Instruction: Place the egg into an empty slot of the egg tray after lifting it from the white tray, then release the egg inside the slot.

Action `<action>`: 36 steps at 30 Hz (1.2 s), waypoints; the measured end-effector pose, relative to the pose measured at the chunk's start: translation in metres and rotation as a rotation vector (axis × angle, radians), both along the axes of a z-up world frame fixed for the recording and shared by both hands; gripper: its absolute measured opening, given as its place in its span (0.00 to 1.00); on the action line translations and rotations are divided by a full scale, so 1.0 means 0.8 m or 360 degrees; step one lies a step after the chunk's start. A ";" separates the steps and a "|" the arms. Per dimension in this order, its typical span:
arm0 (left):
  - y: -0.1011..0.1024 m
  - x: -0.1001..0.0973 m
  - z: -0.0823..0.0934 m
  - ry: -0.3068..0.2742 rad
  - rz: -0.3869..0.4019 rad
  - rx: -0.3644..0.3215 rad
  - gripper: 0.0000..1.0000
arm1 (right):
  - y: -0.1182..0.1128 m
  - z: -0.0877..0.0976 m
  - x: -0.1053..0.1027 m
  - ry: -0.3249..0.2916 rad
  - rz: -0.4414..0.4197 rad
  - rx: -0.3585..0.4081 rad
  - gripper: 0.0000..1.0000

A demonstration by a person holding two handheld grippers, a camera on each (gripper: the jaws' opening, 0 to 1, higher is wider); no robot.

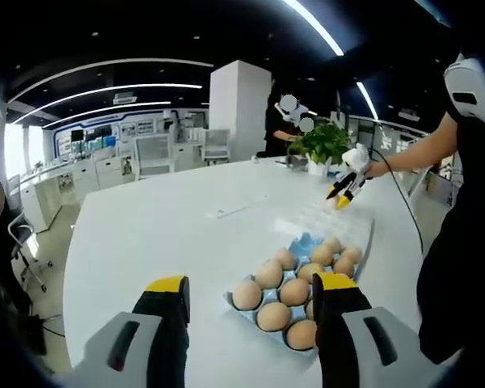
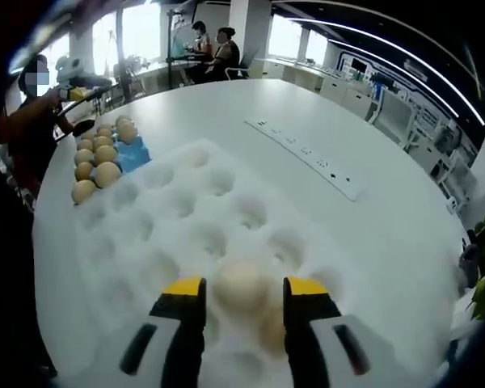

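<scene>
Left gripper view: left claw gapes empty above the surface; blue egg tray of eggs near the edge; right claw beyond. Right gripper view: right claw straddles an egg in the white tray; grip unclear.

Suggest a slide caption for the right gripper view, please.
Right gripper with its jaws around an egg on the white tray; blue egg tray beyond.
</scene>
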State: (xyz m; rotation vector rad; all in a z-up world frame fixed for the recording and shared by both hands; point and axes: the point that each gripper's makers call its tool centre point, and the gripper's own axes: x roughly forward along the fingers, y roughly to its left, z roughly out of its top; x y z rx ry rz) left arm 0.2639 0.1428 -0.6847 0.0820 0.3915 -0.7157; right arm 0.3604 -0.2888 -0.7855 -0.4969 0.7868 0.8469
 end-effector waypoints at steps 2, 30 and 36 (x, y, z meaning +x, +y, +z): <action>-0.001 0.000 0.000 -0.0005 -0.0004 0.0004 0.62 | -0.001 -0.002 0.000 0.0052 -0.0014 0.0017 0.39; -0.005 -0.004 -0.005 0.0037 -0.0024 0.0005 0.64 | 0.003 -0.016 -0.009 0.0283 0.0445 -0.0389 0.27; -0.007 -0.004 -0.003 0.0034 -0.0026 0.0015 0.63 | 0.003 -0.017 -0.009 0.0345 0.0371 -0.0444 0.26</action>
